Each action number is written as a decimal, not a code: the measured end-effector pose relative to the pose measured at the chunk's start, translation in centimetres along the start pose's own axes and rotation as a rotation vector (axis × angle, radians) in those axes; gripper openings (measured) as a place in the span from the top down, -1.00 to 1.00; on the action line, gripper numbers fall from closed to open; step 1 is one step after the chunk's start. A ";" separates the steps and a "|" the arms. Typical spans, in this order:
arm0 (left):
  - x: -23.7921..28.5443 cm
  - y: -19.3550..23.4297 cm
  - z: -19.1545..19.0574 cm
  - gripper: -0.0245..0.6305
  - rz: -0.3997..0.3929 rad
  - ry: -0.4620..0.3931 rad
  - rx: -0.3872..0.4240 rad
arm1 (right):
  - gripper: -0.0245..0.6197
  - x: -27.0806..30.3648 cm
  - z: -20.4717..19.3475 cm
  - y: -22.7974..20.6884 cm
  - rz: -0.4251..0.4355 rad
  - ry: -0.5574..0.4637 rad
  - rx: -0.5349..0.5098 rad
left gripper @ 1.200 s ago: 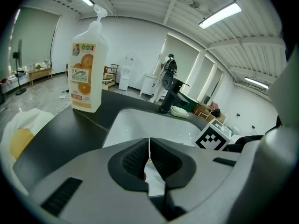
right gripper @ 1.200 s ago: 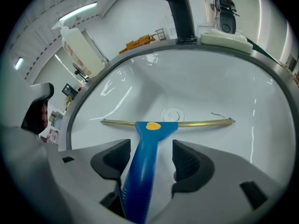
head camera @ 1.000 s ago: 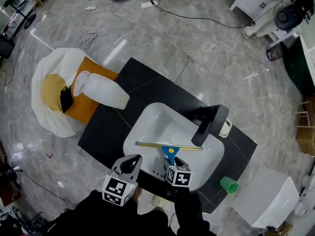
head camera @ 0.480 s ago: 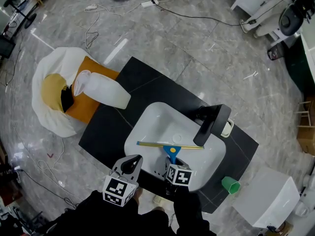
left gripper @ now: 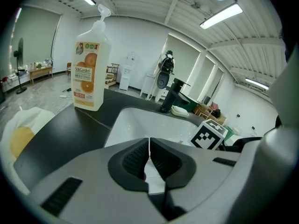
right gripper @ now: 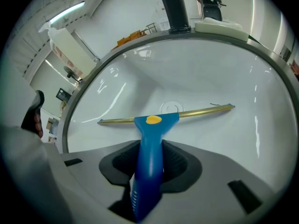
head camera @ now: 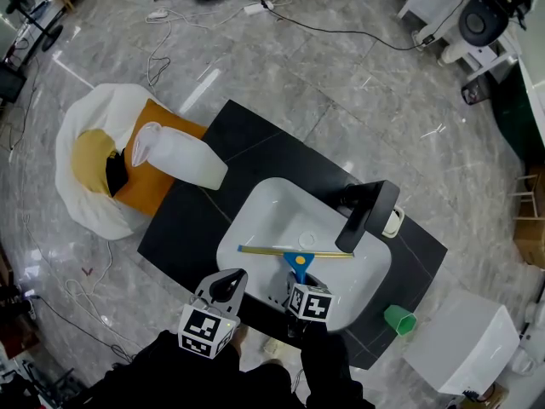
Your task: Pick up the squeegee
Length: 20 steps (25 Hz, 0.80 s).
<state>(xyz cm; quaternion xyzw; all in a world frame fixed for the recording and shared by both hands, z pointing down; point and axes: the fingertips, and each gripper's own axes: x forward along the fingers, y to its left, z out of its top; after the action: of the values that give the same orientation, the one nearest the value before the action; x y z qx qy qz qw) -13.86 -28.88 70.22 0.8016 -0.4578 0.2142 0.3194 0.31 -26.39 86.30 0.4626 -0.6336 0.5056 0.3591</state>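
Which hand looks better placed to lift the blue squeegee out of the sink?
The right. The right gripper has just closed its jaws on the squeegee by its handle, in the sink. The left gripper is shut and empty, off to one side.

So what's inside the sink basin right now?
The squeegee lies in the sink, blue handle gripped by the right gripper, whose jaws have just been closing. Its head hides part of the drain.

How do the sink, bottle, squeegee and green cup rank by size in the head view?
1. sink
2. bottle, bulkier, though the squeegee's blade spans wider
3. squeegee
4. cup
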 end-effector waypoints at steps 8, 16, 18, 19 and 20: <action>-0.9 0.2 0.8 0.84 0.005 -0.019 0.007 | 0.50 -1.3 0.9 0.0 -0.036 -0.015 0.003; -2.9 -0.2 2.5 0.84 0.002 -0.059 0.022 | 0.50 -3.9 2.1 1.1 -0.043 -0.055 -0.011; -3.5 -0.4 3.0 0.84 0.000 -0.072 0.031 | 0.50 -4.8 2.4 1.4 -0.045 -0.072 -0.013; -3.8 -0.6 3.3 0.84 -0.001 -0.079 0.035 | 0.50 -5.4 2.5 1.5 -0.046 -0.080 -0.014; -4.2 -0.8 3.6 0.84 -0.003 -0.086 0.039 | 0.50 -6.0 2.6 1.6 -0.046 -0.089 -0.015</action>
<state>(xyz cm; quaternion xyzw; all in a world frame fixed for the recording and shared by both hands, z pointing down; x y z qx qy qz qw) -15.01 -28.63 64.77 0.8168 -0.4658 0.1879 0.2839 0.68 -27.50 79.70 0.4966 -0.6418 0.4713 0.3454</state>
